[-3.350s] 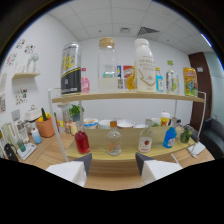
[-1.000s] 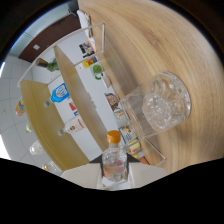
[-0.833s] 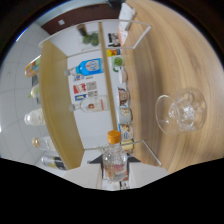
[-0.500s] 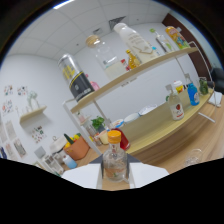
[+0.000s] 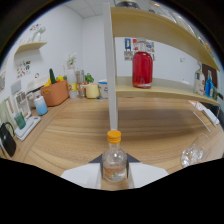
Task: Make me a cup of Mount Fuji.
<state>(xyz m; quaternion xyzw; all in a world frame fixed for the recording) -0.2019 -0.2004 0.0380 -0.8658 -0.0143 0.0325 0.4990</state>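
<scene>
And the view swings level again — a second ago the gripper (image 5: 115,170) was tipped hard over with the shelves running sideways and the glass (image 5: 197,152) below it; now the small clear bottle (image 5: 114,160) with the orange cap (image 5: 114,136) stands upright, both fingers pressed against its sides, held over the wooden counter (image 5: 150,125). The glass sits off to the right, apart from the bottle. My read — the pour from this bottle is finished, and the bottle wants returning near the shelf (image 5: 165,89) holding the red jar (image 5: 142,69).
</scene>
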